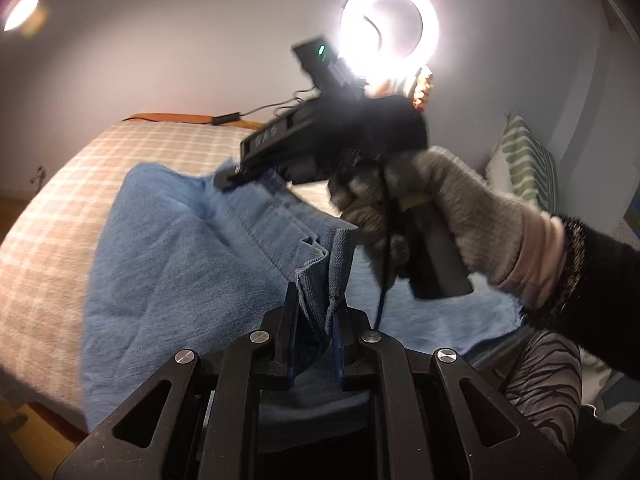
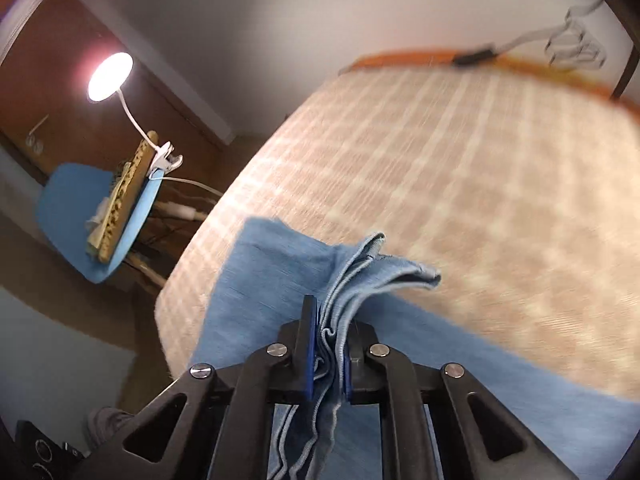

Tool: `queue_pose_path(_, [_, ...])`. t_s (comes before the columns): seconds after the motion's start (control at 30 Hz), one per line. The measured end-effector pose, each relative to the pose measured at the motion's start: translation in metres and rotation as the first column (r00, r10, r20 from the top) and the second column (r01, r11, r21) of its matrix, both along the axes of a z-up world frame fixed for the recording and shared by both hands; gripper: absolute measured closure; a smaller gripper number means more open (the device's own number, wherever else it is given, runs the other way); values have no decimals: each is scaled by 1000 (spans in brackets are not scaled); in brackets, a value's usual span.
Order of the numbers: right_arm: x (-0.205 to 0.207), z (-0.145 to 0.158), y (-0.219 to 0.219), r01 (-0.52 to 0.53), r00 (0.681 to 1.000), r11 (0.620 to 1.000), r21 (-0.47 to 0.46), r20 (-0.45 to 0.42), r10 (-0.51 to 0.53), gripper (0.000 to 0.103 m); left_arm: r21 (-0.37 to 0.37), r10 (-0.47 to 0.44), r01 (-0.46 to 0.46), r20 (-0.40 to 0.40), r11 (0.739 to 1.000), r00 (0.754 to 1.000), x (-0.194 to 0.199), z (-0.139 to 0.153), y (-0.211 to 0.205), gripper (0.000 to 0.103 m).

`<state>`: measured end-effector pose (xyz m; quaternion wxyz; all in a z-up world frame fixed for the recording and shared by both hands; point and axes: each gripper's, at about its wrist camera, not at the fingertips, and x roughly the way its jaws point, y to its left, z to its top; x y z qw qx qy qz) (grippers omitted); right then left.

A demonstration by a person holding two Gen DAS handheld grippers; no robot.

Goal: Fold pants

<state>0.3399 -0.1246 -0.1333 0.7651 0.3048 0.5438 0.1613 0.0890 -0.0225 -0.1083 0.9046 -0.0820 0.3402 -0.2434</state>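
My left gripper point(image 1: 316, 312) clenches a bunched edge of the blue pants point(image 1: 168, 248). My right gripper point(image 2: 330, 340) grips gathered layers above the checked bed point(image 2: 460, 168).

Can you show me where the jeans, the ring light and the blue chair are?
jeans point(image 1: 168, 248): left wrist view, on the flat denim spread over the bed.
ring light point(image 1: 390, 24): left wrist view, on its glowing rim.
blue chair point(image 2: 72, 188): right wrist view, on its seat.

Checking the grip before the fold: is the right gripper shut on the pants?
Shut on them: the right gripper pinches bunched layers of the blue pants between its pads.
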Motion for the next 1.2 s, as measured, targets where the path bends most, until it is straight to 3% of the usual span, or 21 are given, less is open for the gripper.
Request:
queue_pose_path(0.27, [-39,42,-68,66,996,987,-146,74,-55,96,-4,-145,145,24,989,989,2,15,-66,92])
queue_pose_path(0.6, [-101,50,-153,159,987,962,-224,58,-150,96,-61,-315,315,3,947,949,9,19,-149,92])
queue_pose_path(0.9, [-167,53,-234,258,965,923,-286,26,-262,97,-59,-475,475,4,878,880,-2,22,-229,92])
queue_pose_path(0.93, [-175,54,-243,300,949,905,-301,1,-314,97,-61,-499,498,3,865,867,-4,23,-242,92])
queue_pose_path(1.2, [-242,57,-305,364,916,861,-356,-31,-401,97,-60,-614,613,3,788,789,-13,23,-305,92])
